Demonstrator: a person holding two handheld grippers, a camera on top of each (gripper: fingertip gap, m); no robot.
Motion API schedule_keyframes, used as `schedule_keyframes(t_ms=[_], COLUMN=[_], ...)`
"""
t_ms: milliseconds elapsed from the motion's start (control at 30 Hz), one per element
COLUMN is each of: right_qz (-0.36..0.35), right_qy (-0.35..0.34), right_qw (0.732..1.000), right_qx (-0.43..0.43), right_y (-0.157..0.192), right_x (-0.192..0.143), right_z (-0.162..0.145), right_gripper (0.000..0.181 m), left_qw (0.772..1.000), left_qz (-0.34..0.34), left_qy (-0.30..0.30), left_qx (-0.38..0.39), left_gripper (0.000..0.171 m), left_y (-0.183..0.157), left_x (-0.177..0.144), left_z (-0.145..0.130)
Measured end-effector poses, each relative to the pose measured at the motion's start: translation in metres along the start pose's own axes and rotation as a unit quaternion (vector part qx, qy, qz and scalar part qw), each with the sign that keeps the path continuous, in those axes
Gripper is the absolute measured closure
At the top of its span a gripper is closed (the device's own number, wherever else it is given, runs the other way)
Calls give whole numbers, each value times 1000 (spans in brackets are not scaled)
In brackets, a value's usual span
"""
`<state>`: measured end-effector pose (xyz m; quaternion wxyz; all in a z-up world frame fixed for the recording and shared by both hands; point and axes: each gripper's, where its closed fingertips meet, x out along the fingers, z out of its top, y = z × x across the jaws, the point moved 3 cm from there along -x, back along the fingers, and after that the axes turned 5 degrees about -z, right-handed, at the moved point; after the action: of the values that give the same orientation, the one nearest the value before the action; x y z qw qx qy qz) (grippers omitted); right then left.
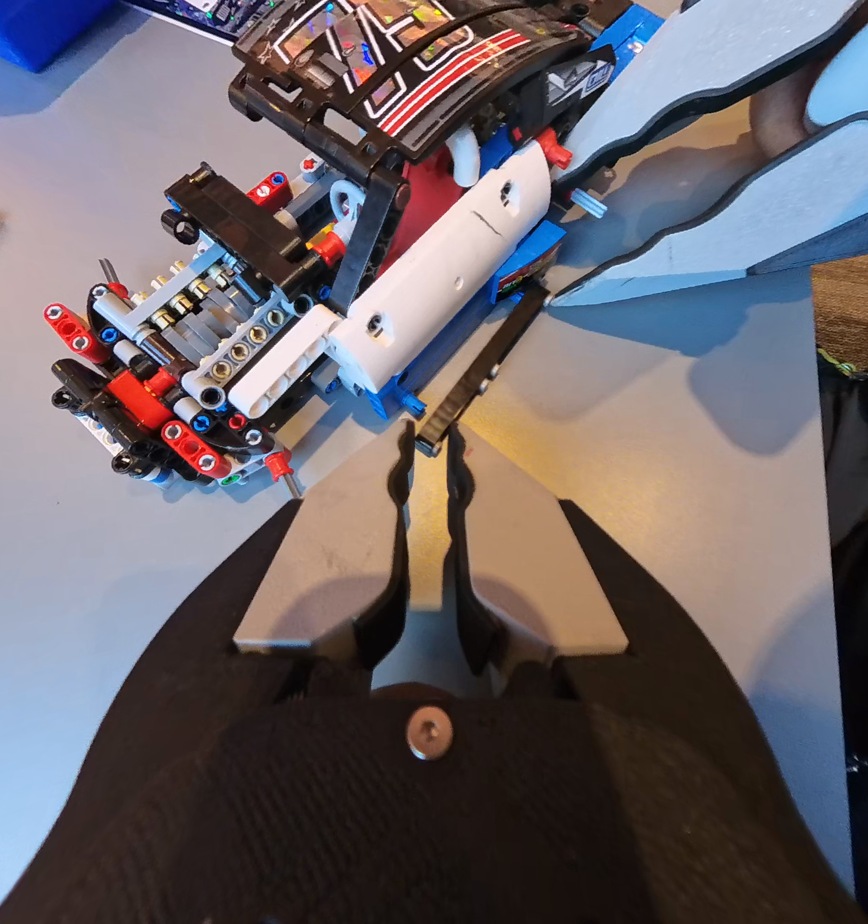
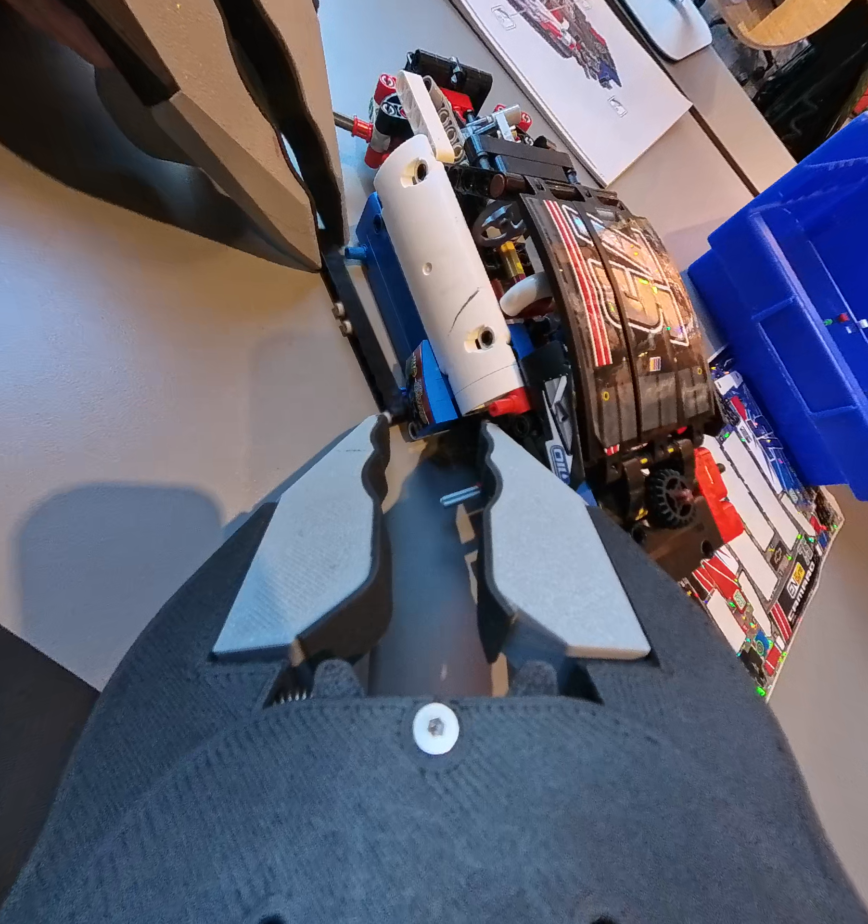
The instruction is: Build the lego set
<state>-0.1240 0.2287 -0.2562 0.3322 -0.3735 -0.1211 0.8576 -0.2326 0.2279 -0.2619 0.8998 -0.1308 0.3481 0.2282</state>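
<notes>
My left gripper (image 1: 431, 436) pinches the long black plastic beam (image 1: 477, 372) alongside the half-built black, white and blue lego car (image 1: 352, 240); my right gripper (image 2: 434, 440), parted, braces the car's rear. I'd press the beam squarely sideways onto its pins.

The lego car (image 1: 352, 260) lies on the counter (image 1: 72, 600), its engine end to the near left and its roof panel (image 1: 402, 75) to the far right in the left wrist view. A long side panel (image 1: 452, 280) runs along the car's right flank, and a thin beam (image 1: 482, 370) lies just beside that flank. The left gripper (image 1: 429, 432) sits at the beam's near end, its jaws either side of the tip. The right gripper (image 2: 434, 432) meets the car's other end. Right of the car in the right wrist view, a storage bin (image 2: 797, 300) rests partly on a sticker sheet (image 2: 752, 590); an instruction booklet (image 2: 572, 65) lies farther off.
</notes>
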Motion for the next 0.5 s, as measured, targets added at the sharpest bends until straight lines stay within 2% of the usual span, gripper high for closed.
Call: schedule_keyframes(t_ms=[500], right_qz=[7], right_qy=[-4], right_qw=[1000], right_qx=[10], right_y=[-2], right_x=[-1], right_z=[0], right_gripper=[151], left_qw=[1000], left_qz=[1], left_qy=[-1], left_qx=[-3], left_gripper=[162], left_y=[1], left_x=[0], left_z=[0])
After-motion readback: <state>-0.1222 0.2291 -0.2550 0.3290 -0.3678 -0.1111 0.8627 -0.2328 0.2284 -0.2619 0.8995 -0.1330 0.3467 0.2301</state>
